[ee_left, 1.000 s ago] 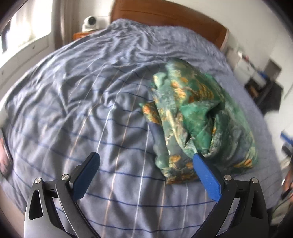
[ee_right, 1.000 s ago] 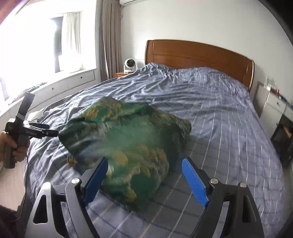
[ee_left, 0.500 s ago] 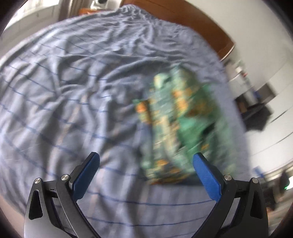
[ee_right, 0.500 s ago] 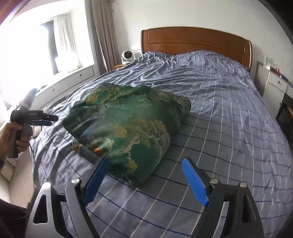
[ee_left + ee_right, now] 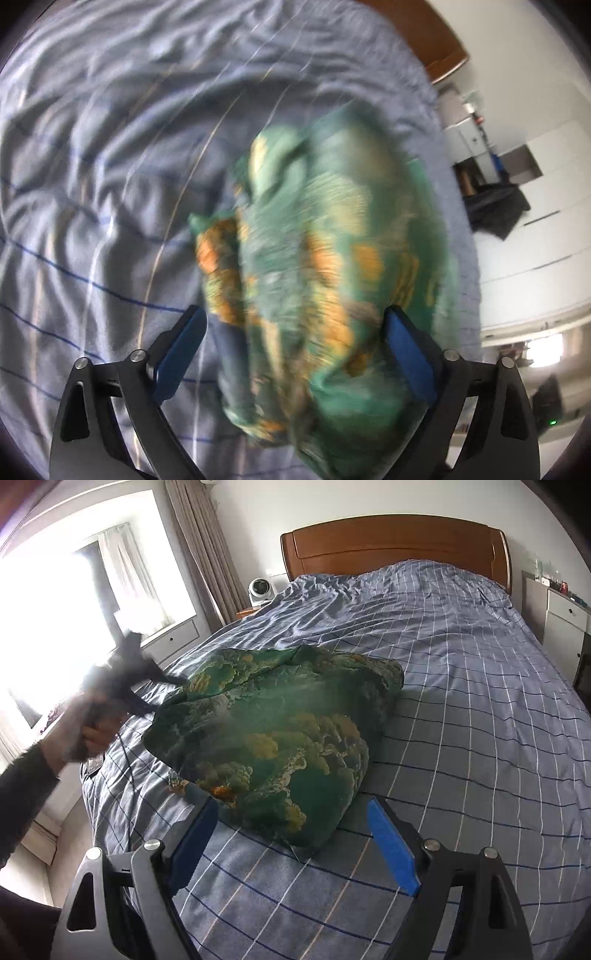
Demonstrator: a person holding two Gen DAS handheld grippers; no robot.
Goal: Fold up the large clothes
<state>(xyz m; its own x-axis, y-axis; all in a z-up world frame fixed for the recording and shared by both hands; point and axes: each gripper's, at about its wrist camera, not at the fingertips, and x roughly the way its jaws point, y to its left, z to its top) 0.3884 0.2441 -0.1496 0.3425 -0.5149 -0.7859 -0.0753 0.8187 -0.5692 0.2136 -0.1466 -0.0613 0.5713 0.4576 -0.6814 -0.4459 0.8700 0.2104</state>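
Observation:
A crumpled green garment with orange and yellow print (image 5: pixel 280 734) lies in a heap on the blue checked bed cover (image 5: pixel 461 686). My right gripper (image 5: pixel 293 836) hovers just in front of its near corner, jaws open and empty. In the right wrist view my left gripper (image 5: pixel 162 696), held by a hand (image 5: pixel 88 734), is blurred and reaches the garment's left edge. The left wrist view is blurred by motion. There the garment (image 5: pixel 325 258) fills the space ahead of and between the wide-open left gripper (image 5: pixel 293 332). Its pads do not visibly press on cloth.
A wooden headboard (image 5: pixel 395 542) closes the far end of the bed. A small white fan (image 5: pixel 260 589) stands on a nightstand by the curtains and bright window. White drawers (image 5: pixel 565 616) stand at the right. The bed's left edge drops to the floor (image 5: pixel 66 834).
My left gripper has swung quickly in toward the garment, which now looms between its open jaws. The heap has settled lower on the bed. The right gripper stayed almost in place, still open.

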